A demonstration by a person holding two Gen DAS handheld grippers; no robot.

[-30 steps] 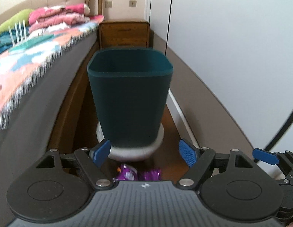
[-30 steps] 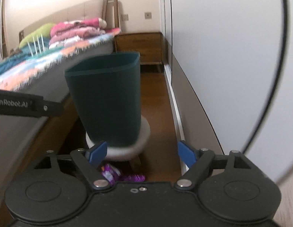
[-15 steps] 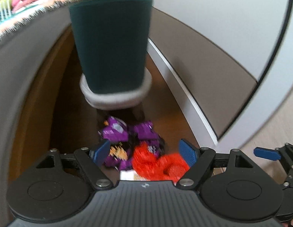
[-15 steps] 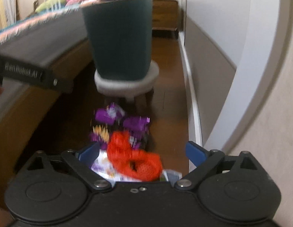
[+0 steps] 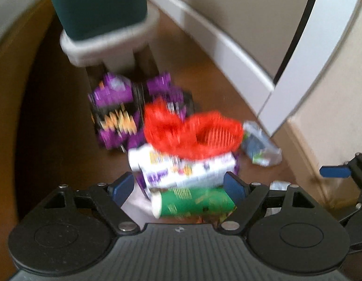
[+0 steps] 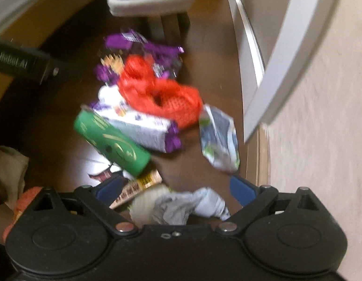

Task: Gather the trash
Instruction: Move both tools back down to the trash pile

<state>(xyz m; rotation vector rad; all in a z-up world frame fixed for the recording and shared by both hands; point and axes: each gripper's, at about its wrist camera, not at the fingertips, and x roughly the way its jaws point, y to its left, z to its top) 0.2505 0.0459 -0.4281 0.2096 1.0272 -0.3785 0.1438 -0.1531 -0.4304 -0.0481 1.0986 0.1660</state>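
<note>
A pile of trash lies on the brown floor: a red mesh bag (image 5: 192, 133) (image 6: 159, 93), a purple snack wrapper (image 5: 115, 107) (image 6: 138, 46), a white and purple pack (image 5: 185, 168) (image 6: 141, 124), a green can (image 5: 192, 202) (image 6: 113, 140), a crumpled blue-white wrapper (image 5: 260, 145) (image 6: 219, 135) and crumpled grey paper (image 6: 190, 205). A dark teal bin (image 5: 94, 2) stands on a grey stool (image 5: 110, 44) (image 6: 152, 2) behind the pile. My left gripper (image 5: 179, 187) is open above the green can. My right gripper (image 6: 175, 188) is open above the grey paper. Both are empty.
A bed frame (image 5: 10, 70) runs along the left. A white wardrobe door (image 5: 305, 53) (image 6: 286, 46) and skirting close the right side. A printed card (image 6: 136, 187) and an orange cloth (image 6: 19, 208) lie near my right gripper.
Both grippers have tilted down and dropped from facing the bin towards the trash pile on the floor. More of the pile has come into view. Both stay open.
</note>
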